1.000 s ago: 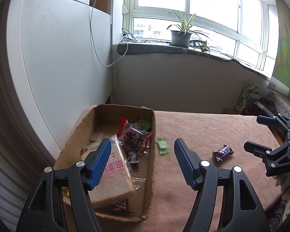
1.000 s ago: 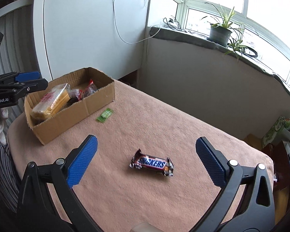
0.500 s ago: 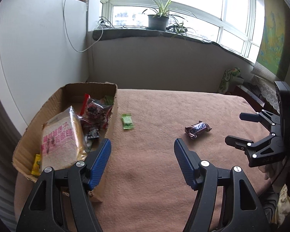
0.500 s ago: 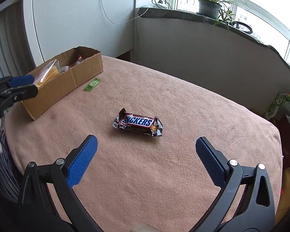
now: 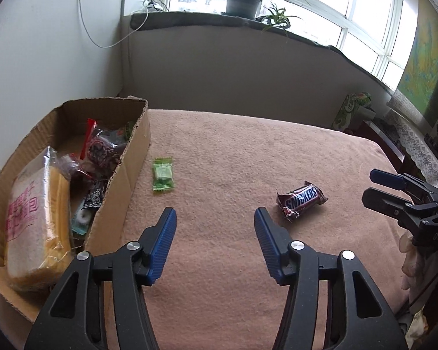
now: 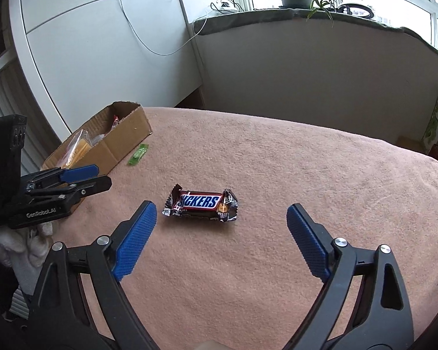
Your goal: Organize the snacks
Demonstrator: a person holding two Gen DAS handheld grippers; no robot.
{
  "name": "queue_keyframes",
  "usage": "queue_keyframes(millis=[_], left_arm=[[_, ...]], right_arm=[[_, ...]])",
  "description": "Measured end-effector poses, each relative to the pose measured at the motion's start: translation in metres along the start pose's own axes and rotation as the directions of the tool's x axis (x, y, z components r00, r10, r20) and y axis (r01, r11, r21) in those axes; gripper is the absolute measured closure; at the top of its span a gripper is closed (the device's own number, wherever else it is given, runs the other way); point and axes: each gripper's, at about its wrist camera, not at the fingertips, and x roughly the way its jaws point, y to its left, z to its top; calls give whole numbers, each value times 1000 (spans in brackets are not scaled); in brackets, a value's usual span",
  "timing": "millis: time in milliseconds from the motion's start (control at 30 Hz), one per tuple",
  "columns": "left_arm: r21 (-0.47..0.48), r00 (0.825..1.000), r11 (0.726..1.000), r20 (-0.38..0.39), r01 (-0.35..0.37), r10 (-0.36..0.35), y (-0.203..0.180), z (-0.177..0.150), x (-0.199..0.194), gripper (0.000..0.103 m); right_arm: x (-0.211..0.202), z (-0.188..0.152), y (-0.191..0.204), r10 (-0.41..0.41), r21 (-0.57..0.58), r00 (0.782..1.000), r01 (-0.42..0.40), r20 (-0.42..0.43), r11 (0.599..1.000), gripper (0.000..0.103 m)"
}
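A Snickers bar [image 6: 201, 205] lies on the pink-brown cloth [image 6: 277, 175], just ahead of my right gripper [image 6: 219, 215]. That gripper's jaws are closing and nothing is between them. A small green candy packet [image 5: 162, 174] lies beside the cardboard box [image 5: 125, 189], ahead of my left gripper [image 5: 214, 218]. The left jaws are closing too, empty, over bare cloth. The box holds a bagged bread loaf [image 5: 33, 227] and several small wrapped snacks [image 5: 102, 151]. The Snickers bar [image 5: 301, 201] also shows right of the left gripper, and the right gripper [image 5: 373, 186] at the right edge.
A white wall panel [image 6: 102, 67] with a hanging cable stands behind the box. A windowsill with a potted plant [image 5: 243, 0] runs along the back. Clutter and a green-white bag [image 5: 354, 108] sit past the cloth's right edge.
Both grippers have moved forward and down toward the cloth, and their jaws have narrowed. The left view has swung from over the box to the cloth beside it. The Snickers bar looms larger.
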Motion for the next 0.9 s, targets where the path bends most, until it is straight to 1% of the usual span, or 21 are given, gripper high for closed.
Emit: queue_keyframes(millis=[100, 133, 200, 300, 400, 533, 767, 800, 833, 900], left_arm=[[-22, 999, 999, -20, -27, 27, 2, 4, 16, 64], [-37, 999, 999, -28, -31, 30, 4, 5, 21, 65], [-51, 998, 998, -43, -47, 44, 6, 8, 32, 67], [-48, 993, 992, -50, -113, 110, 6, 10, 44, 67], [-72, 984, 982, -54, -172, 169, 10, 12, 52, 67], [-54, 974, 974, -67, -220, 216, 10, 15, 62, 67], [-11, 966, 971, -95, -241, 238, 5, 31, 83, 67], [-9, 969, 973, -91, -230, 228, 4, 35, 85, 67], [-5, 976, 980, -83, -201, 199, 3, 37, 86, 67], [15, 983, 988, -96, -155, 156, 0, 39, 92, 67]], right_arm=[[-2, 1, -4, 13, 5, 1000, -13, 20, 1000, 13], [-2, 1, -5, 18, 3, 999, -18, 28, 1000, 14], [-1, 1, -5, 34, 2, 999, -34, 42, 999, 14], [5, 1, -4, 71, 2, 996, -72, 45, 997, 14], [10, 1, -1, 92, -14, 995, -91, 49, 996, 14], [13, 1, 1, 130, -18, 989, -129, 63, 991, 14], [17, -1, 7, 169, -30, 983, -167, 75, 985, 14], [17, -1, 8, 172, -32, 982, -170, 74, 985, 14], [18, -2, 7, 174, -30, 982, -172, 73, 985, 14], [19, -3, 4, 178, -21, 981, -177, 73, 984, 14]])
